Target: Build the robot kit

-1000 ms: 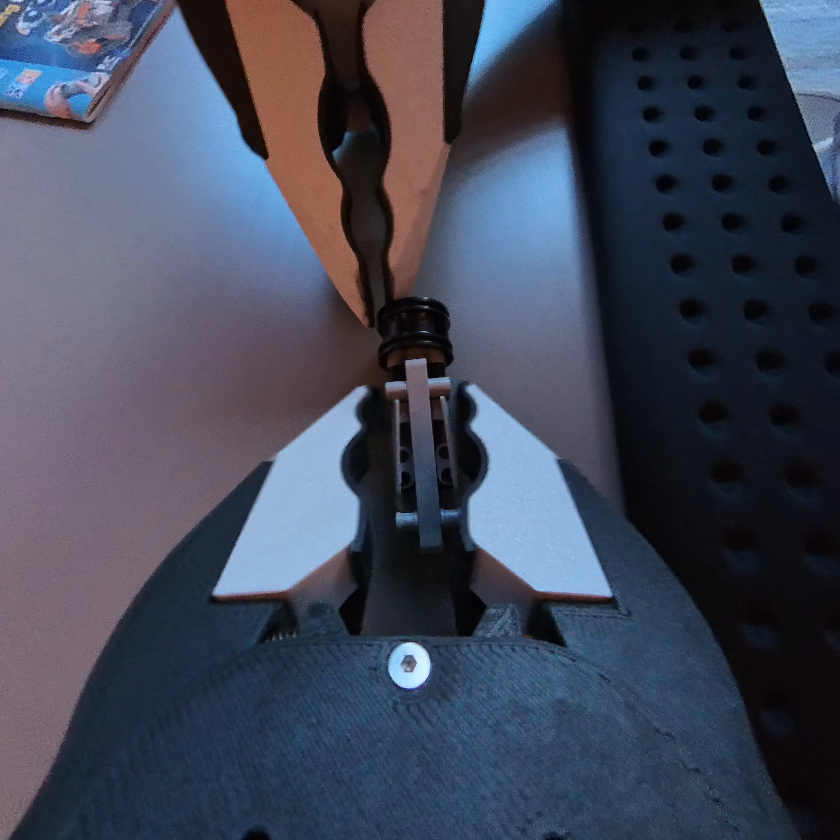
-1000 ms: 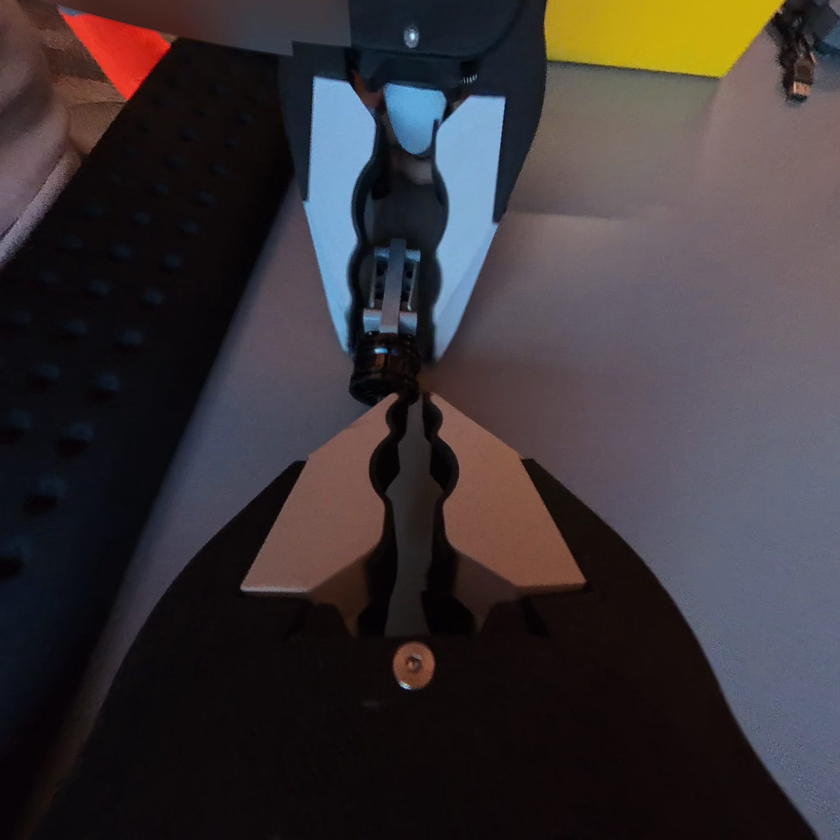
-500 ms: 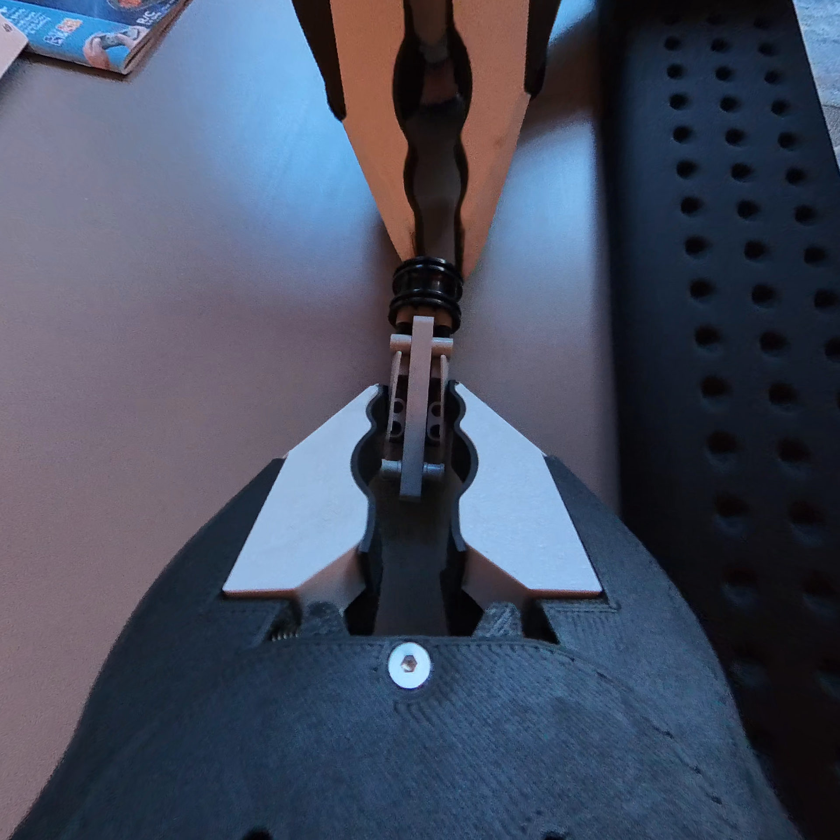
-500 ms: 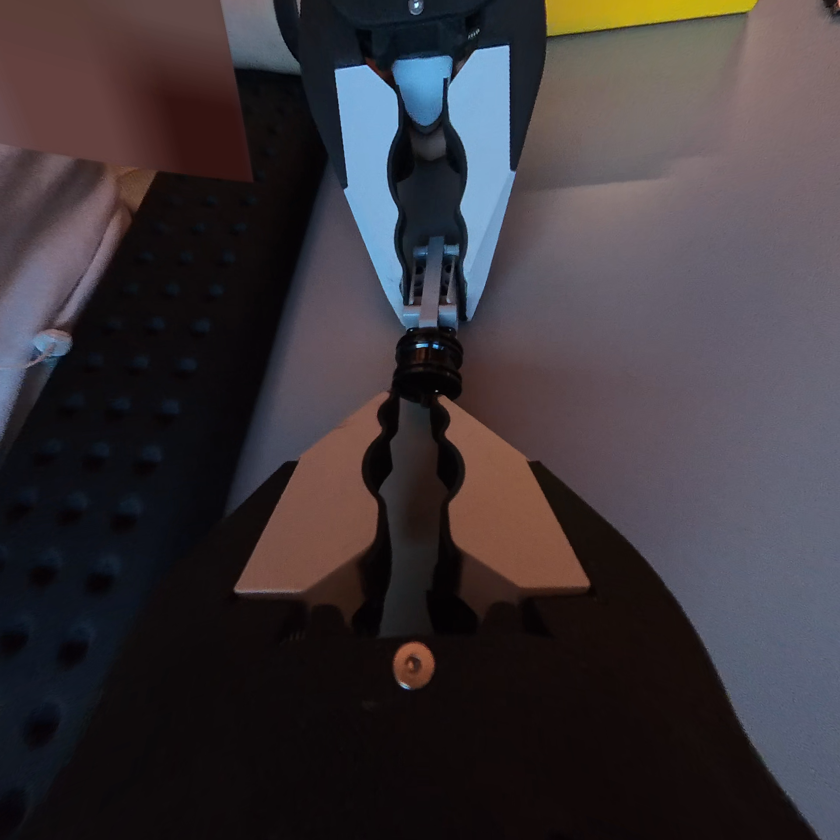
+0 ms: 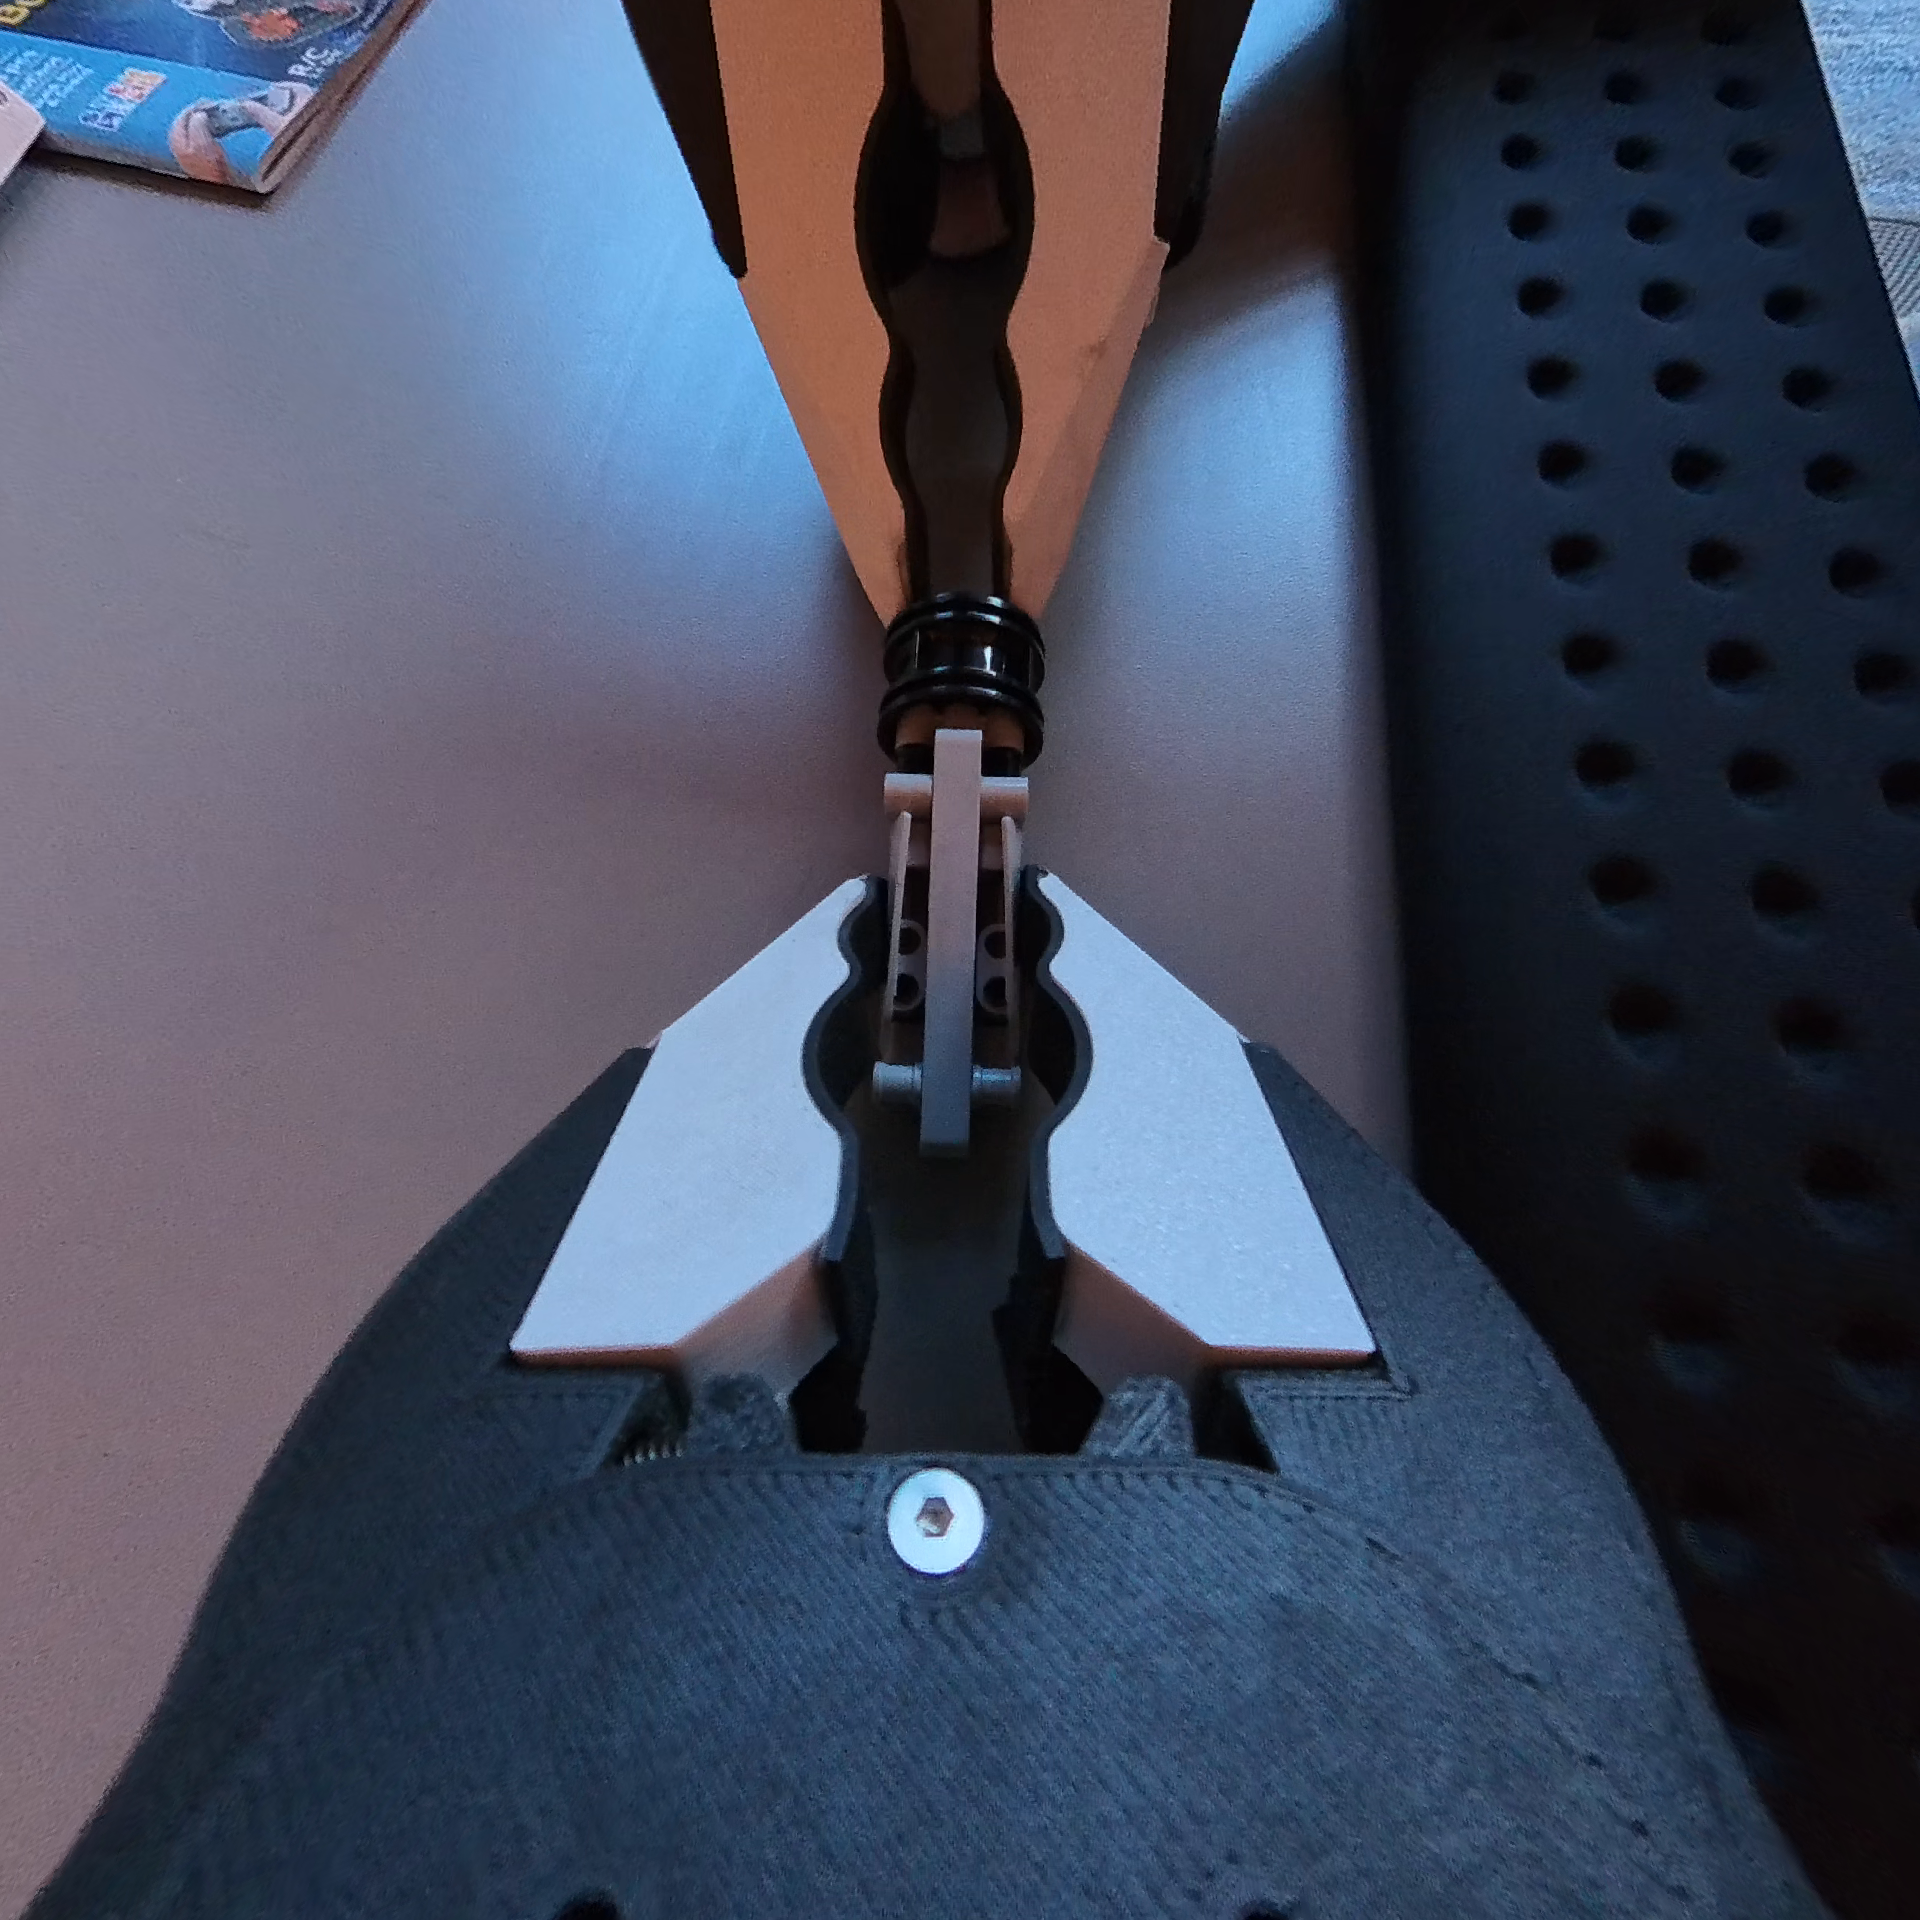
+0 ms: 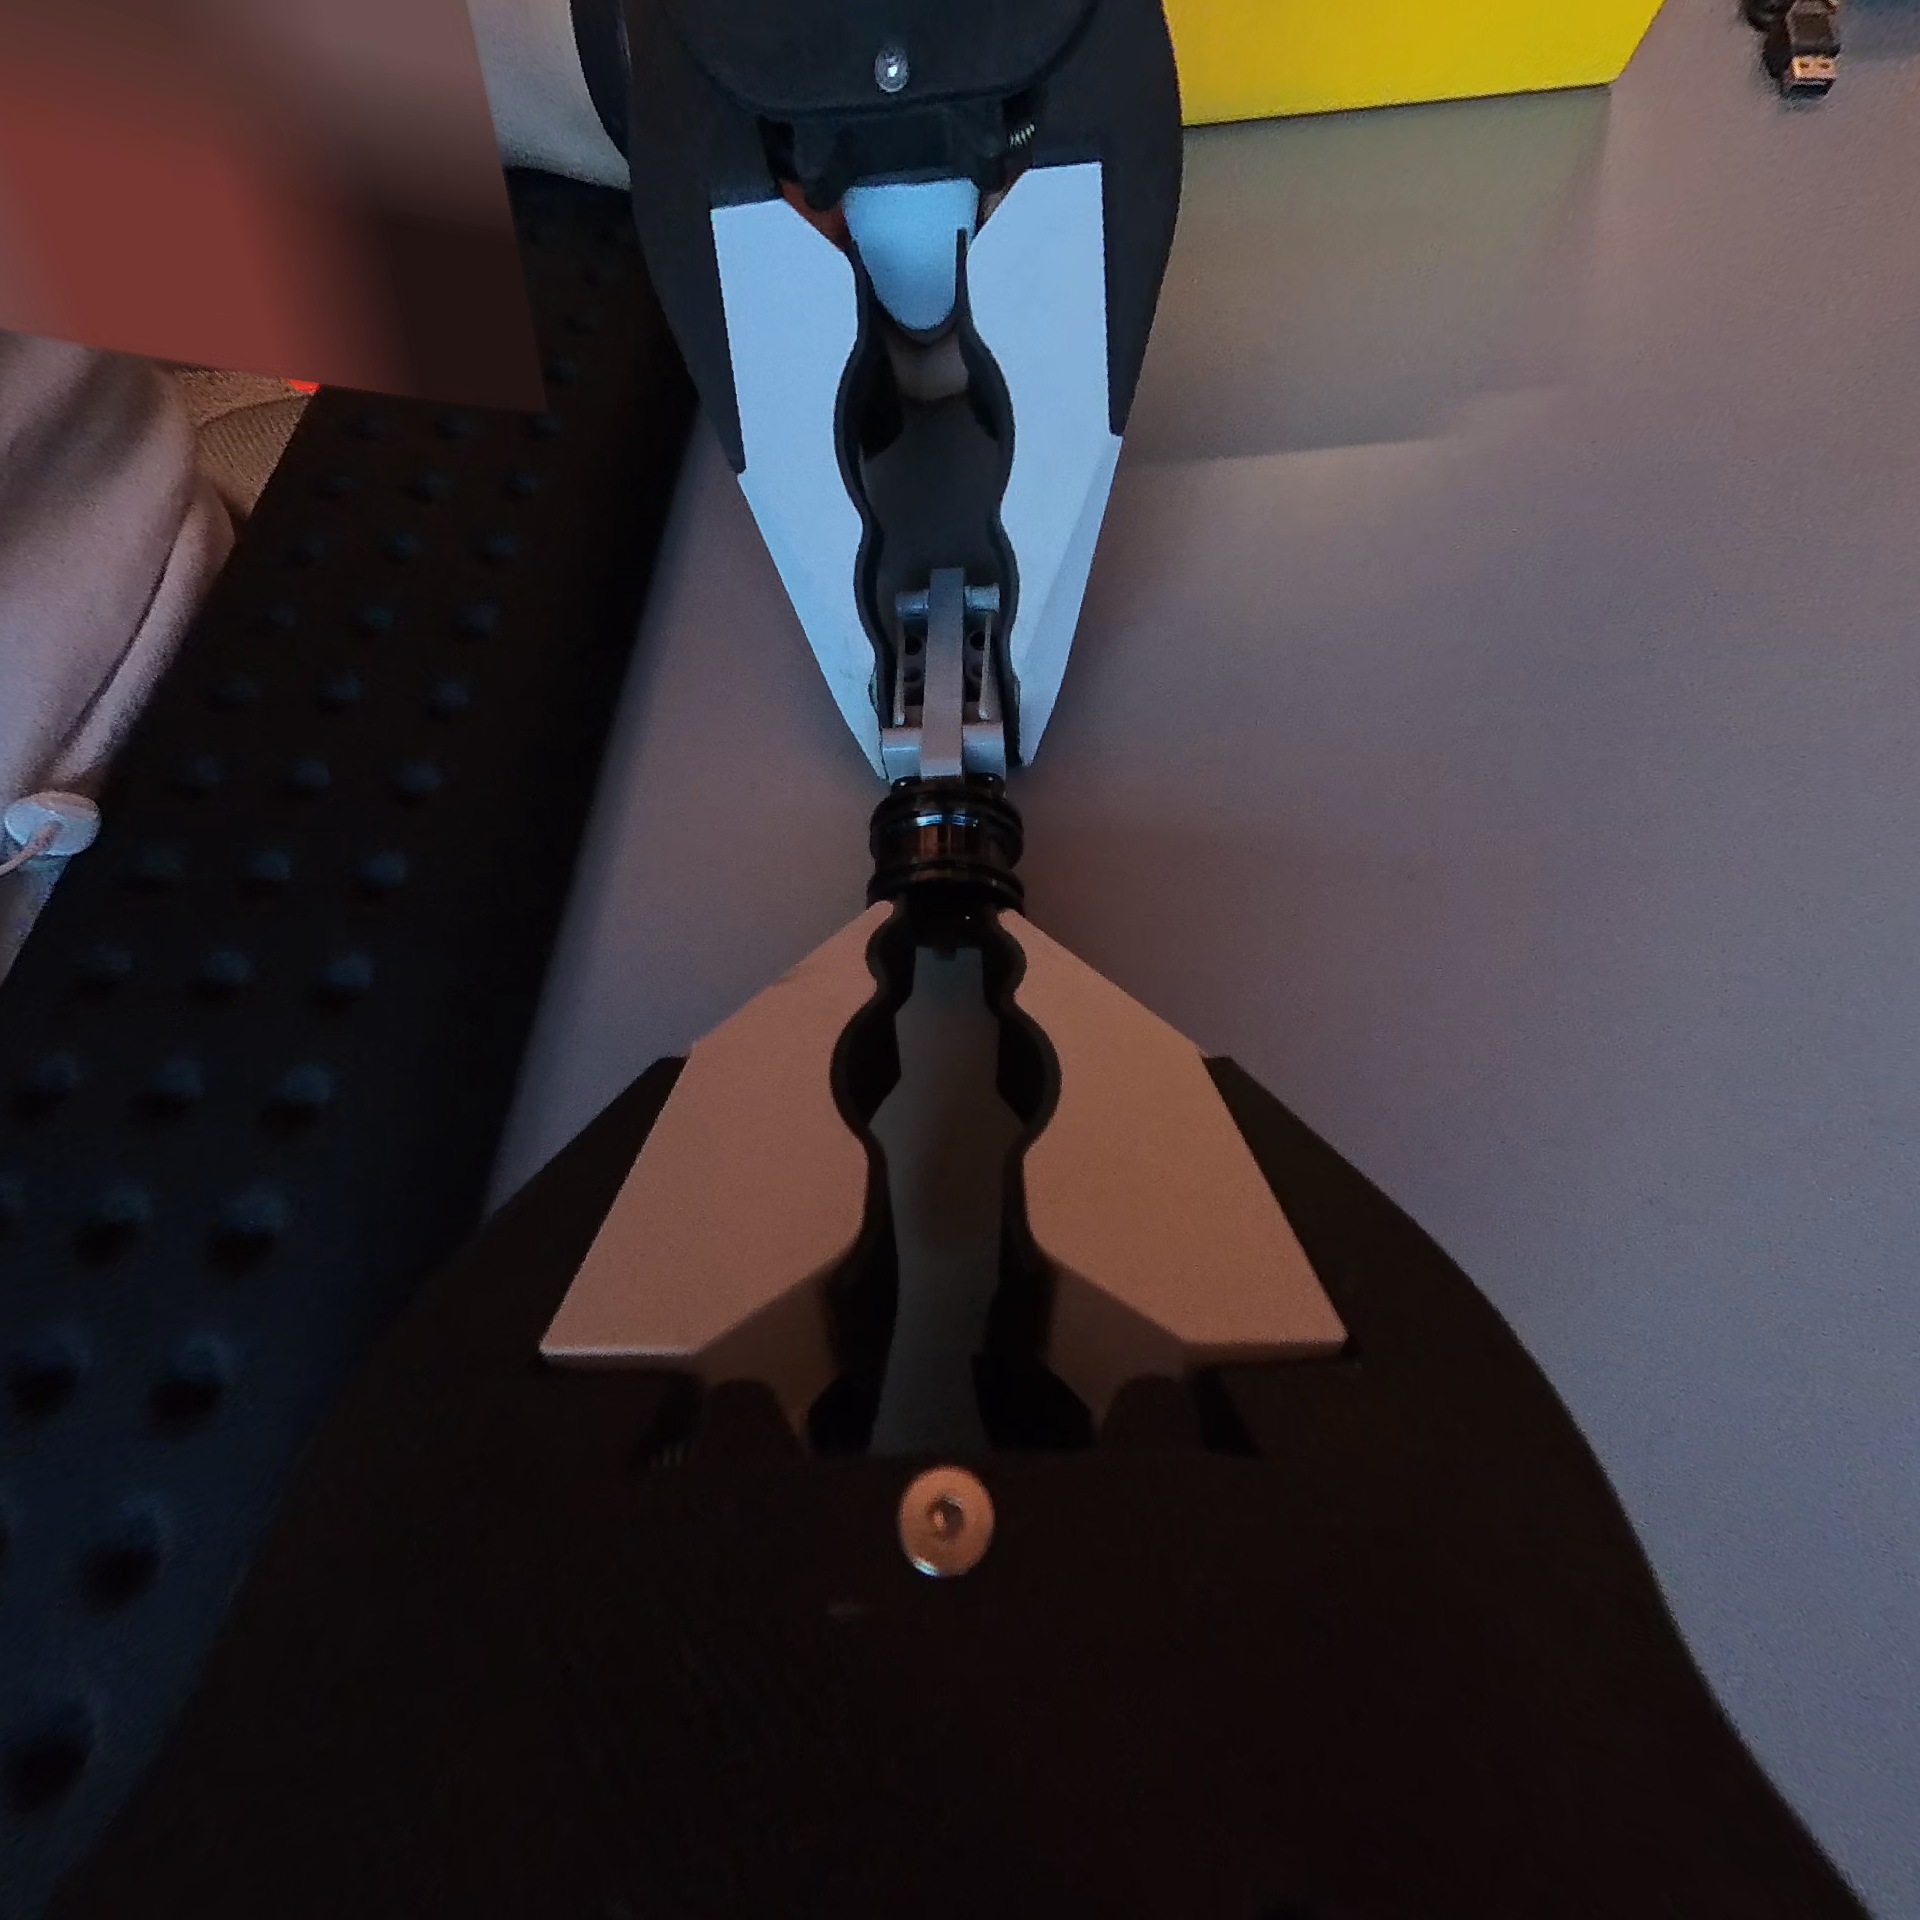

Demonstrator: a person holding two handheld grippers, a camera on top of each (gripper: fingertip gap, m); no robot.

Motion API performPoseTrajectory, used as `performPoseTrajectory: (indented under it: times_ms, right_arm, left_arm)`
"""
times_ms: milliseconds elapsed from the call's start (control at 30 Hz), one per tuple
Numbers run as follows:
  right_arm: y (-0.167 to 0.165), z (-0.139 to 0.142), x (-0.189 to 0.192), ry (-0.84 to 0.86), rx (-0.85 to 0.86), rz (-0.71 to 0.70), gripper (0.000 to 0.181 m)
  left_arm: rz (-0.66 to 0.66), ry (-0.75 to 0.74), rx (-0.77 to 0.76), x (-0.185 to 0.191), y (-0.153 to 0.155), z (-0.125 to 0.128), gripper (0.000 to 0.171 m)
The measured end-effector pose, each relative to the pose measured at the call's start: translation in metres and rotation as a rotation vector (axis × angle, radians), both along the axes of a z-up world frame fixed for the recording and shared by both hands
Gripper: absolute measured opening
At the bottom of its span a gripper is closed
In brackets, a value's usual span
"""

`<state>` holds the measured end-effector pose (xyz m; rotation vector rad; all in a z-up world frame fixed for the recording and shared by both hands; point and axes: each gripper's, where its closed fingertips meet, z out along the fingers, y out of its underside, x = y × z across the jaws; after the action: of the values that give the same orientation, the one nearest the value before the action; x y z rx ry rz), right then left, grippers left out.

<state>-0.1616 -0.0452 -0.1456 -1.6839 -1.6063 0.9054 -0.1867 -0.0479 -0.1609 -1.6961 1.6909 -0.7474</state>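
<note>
Two grippers meet nose to nose over the table, and both are mine. My left gripper (image 5: 951, 881) is closed down narrow on a small grey brick-built assembly (image 5: 951, 966): a flat centre blade between two holed side pieces with cross pins. It sits well back between the fingers, with only its front end poking past the tips. My right gripper (image 6: 948, 914) comes from the opposite side, its jaws drawn in almost as far. They pinch the near end of a black ribbed wheel (image 6: 945, 857), a short glossy drum with raised rings.

The wheel sits directly against the front of the grey assembly, and from both wrist views the two pieces touch end to end in one straight line. I cannot tell whether the wheel is pushed fully home or only butted against the grey front, because the joint is hidden behind the rings. Both pieces are held clear above the surface, neither resting on it.

Below is a plain, smooth tabletop (image 5: 416, 623) of greyish mauve in dim light. A black perforated panel (image 5: 1662, 727) runs along one edge of it. A blue printed booklet (image 5: 208, 94) lies at a far corner. In the right wrist view a yellow box (image 6: 1403, 52) stands at the far side, a small cable plug (image 6: 1803, 42) lies near it, and pale fabric (image 6: 83, 623) shows beyond the panel.
</note>
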Motion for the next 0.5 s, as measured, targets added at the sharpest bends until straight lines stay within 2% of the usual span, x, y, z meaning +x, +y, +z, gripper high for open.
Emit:
performPoseTrajectory:
  times_ms: [267,500]
  right_arm:
    - [0.0008,0.0012,-0.003,-0.003,-0.009,-0.032,0.003]
    - [0.0002,0.0013,-0.0051,-0.082,0.103,-0.012,0.0]
  left_arm:
    - [0.001,0.001,0.022,0.0003,0.0004,-0.0002,0.024]
    - [-0.002,-0.001,0.017,0.0013,0.0009,-0.0003,0.024]
